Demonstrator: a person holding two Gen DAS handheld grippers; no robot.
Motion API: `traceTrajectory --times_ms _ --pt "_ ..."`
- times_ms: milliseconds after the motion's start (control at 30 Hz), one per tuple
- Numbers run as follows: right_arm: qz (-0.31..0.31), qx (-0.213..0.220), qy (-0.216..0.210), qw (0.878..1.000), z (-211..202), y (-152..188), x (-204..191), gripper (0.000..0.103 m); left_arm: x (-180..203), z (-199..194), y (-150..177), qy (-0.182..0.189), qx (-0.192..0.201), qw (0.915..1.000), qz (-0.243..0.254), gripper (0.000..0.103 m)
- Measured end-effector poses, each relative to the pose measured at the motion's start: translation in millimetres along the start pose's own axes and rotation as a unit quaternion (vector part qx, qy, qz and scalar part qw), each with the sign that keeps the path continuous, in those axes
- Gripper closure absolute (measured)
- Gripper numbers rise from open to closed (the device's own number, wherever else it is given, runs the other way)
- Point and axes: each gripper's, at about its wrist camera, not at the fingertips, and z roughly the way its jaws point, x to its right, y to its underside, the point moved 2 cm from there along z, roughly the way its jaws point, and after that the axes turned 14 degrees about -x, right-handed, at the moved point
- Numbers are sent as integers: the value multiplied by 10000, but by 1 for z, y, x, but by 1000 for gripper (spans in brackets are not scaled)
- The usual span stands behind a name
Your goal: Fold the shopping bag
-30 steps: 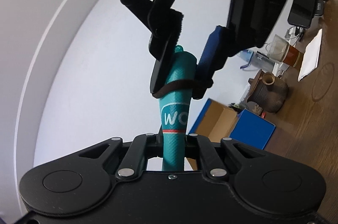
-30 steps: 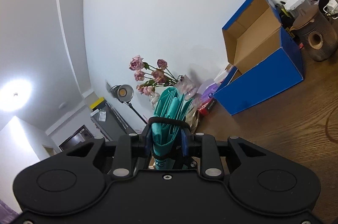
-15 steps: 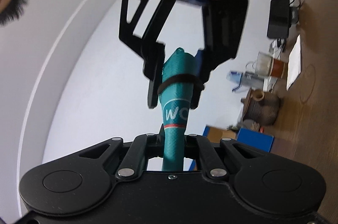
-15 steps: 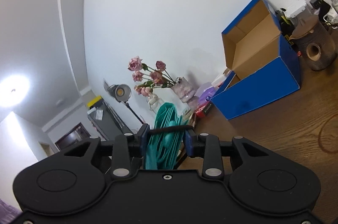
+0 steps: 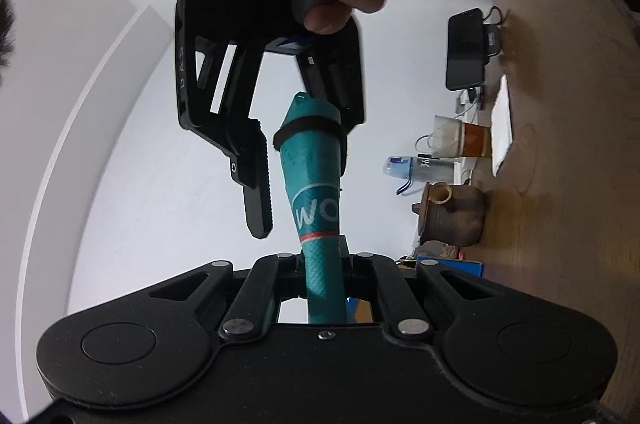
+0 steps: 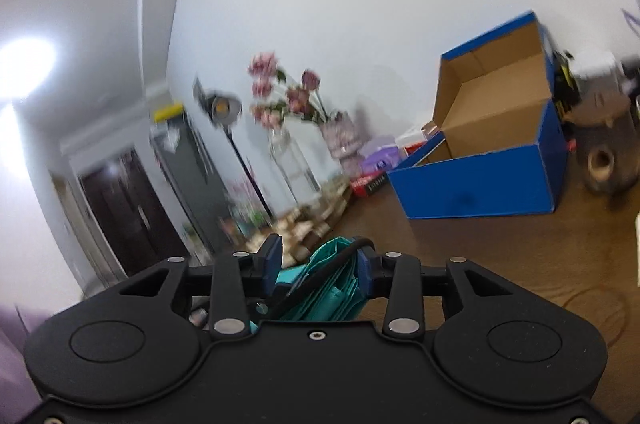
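Observation:
The teal shopping bag (image 5: 314, 184) is rolled into a tight bundle with a white logo and a black elastic band (image 5: 306, 126) round its far end. My left gripper (image 5: 322, 258) is shut on the bundle's near end and holds it up in the air. My right gripper (image 5: 304, 180) is open, its fingers (image 5: 256, 184) standing either side of the bundle's far end, apart from it. In the right wrist view the teal folds (image 6: 332, 288) and the band (image 6: 320, 282) lie between the spread pads of my right gripper (image 6: 318, 260).
A wooden table (image 6: 500, 248) carries an open blue cardboard box (image 6: 488, 160), a brown ceramic pot (image 5: 452, 214), a water bottle (image 5: 420, 168), a glass mug (image 5: 460, 136), a phone on a stand (image 5: 466, 50), and vases of pink flowers (image 6: 288, 100).
My right gripper has opened and let go of the banded end, and has drawn back a little. The band stays round the bundle. The left gripper keeps its hold.

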Motion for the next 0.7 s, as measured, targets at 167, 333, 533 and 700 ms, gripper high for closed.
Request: traceTrajectory --times_ms 167,333,533,700 --pt "-293 -132 108 9994 -4 0 -7 64 4 -5 1 151 100 9998 128 95" --pt "-980 -528 293 9934 -3 -1 -20 64 12 -12 5 266 421 9977 457 95" --pt "-1711 -1540 164 9730 5 0 -29 74 20 -23 6 265 992 9914 810 96" --pt "-1824 -2423 -406 9520 21 -17 -28 76 23 -31 -3 193 1332 9870 874 96"
